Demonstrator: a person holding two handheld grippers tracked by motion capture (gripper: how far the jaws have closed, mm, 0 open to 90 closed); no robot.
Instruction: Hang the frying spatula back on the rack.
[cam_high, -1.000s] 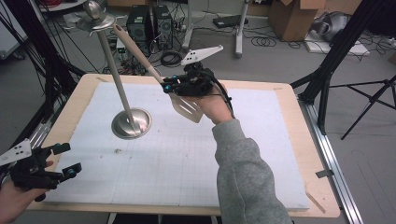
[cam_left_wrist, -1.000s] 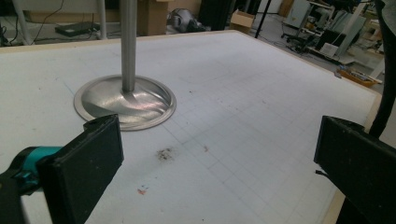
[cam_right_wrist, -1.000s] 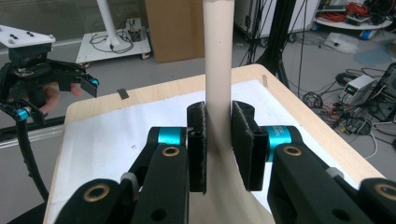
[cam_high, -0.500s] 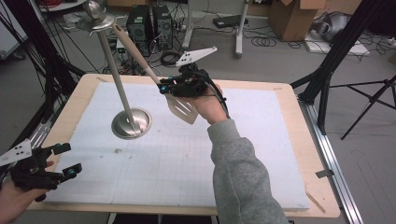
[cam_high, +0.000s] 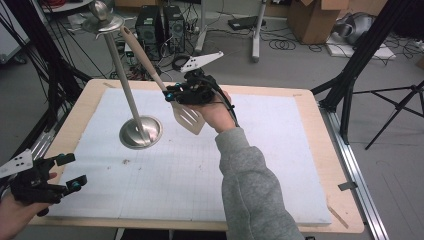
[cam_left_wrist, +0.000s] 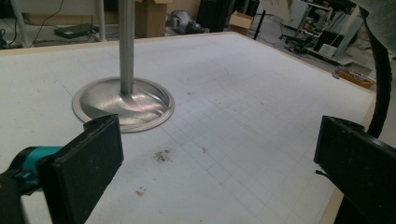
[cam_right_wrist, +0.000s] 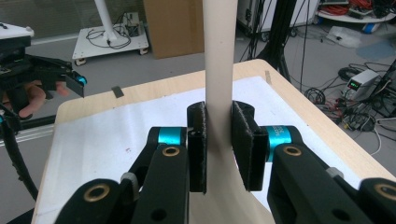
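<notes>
1. We see a beige slotted spatula held in the air above the far middle of the table, its blade low and its long handle slanting up and away toward the top of the metal stand.
2. The handle's end lies just beside the stand's top disc; we cannot tell whether they touch.
3. In the right gripper view the handle rises straight up between the two black pads, which press on it from both sides.
4. The right gripper is thus clenched on the spatula, near where the handle meets the blade, and the person's right hand and grey sleeve reach in from the near edge.
5. The stand's pole leans up from a round steel base that sits on the white gridded mat, left of the blade.
6. The left gripper rests at the near left corner of the table, well apart from the spatula.
7. In the left gripper view its jaws stand wide apart with nothing between them, the base lying ahead.
</notes>
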